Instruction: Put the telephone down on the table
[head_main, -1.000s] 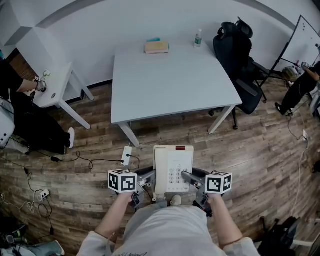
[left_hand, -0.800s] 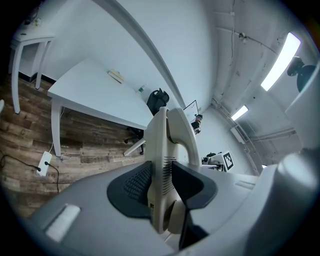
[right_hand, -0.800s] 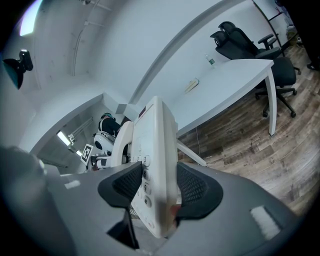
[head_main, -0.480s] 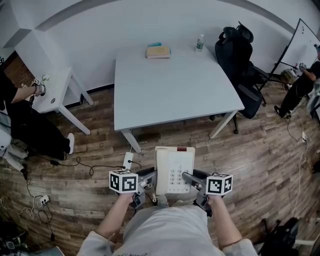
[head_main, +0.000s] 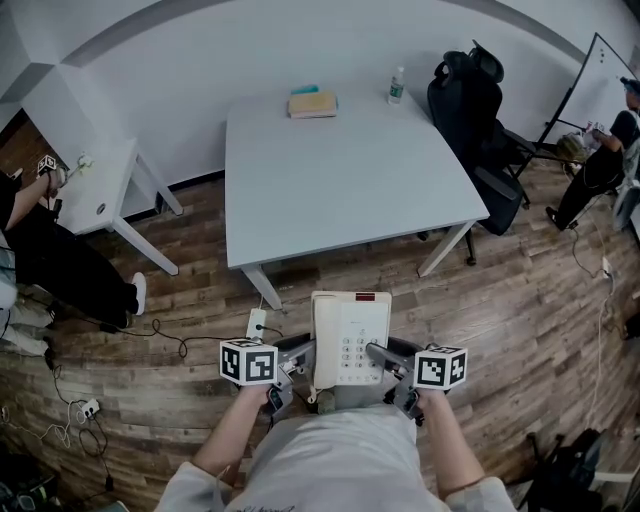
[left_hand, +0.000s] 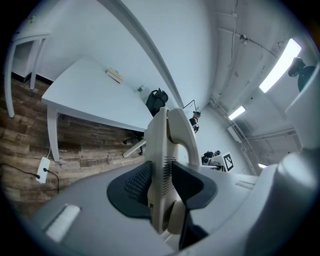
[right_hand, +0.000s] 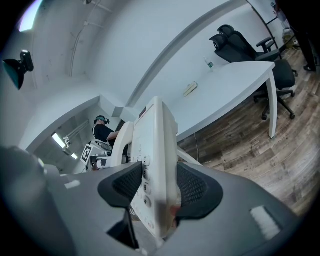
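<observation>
On the telephone (right_hand: 159, 150), one keypad key (right_hand: 146, 188) at its near end reads 9 (the neighbouring keys are too blurred to read).

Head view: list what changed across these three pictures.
The person has edged toward the white square table: it and the white power strip sit slightly lower in frame. The cream push-button telephone stays clamped between the left gripper and right gripper; nothing was released.

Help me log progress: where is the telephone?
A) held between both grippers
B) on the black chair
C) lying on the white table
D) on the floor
A: the left gripper and right gripper each clamp a side of the telephone, which has not reached the table.
</observation>
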